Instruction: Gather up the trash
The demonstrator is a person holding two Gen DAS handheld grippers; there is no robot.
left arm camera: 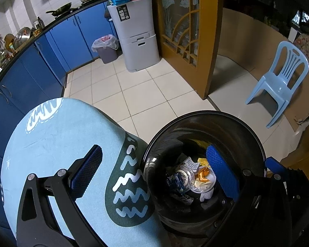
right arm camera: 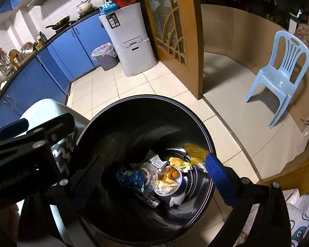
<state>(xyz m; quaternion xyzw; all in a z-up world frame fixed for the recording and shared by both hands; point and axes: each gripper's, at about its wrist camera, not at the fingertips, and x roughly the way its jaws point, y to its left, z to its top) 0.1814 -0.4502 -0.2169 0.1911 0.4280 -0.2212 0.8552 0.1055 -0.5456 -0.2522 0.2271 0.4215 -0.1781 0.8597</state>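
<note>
A black round bin (right arm camera: 154,97) stands on the tiled floor beside the table. At its bottom lie a crumpled blue wrapper (right arm camera: 129,178), a clear plastic lid (right arm camera: 149,174), a white bowl with orange peel (right arm camera: 170,178), a paper receipt (right arm camera: 157,161) and yellow packets (right arm camera: 178,162). My right gripper (right arm camera: 154,180) hangs open over the bin's mouth, nothing between its fingers. My left gripper (left arm camera: 154,173) is open and holds nothing; one finger is over the cloth-covered table, the other over the bin (left arm camera: 206,114). The same trash (left arm camera: 191,177) shows in the left wrist view.
A light-blue patterned cloth (left arm camera: 61,140) covers the table at left. Blue kitchen cabinets (left arm camera: 72,37) line the wall. Further back stand a grey lined bin (left arm camera: 106,49) and a grey storage unit (left arm camera: 136,41). A wooden glass door (left arm camera: 187,30) and a pale blue plastic chair (left arm camera: 282,80) stand at right.
</note>
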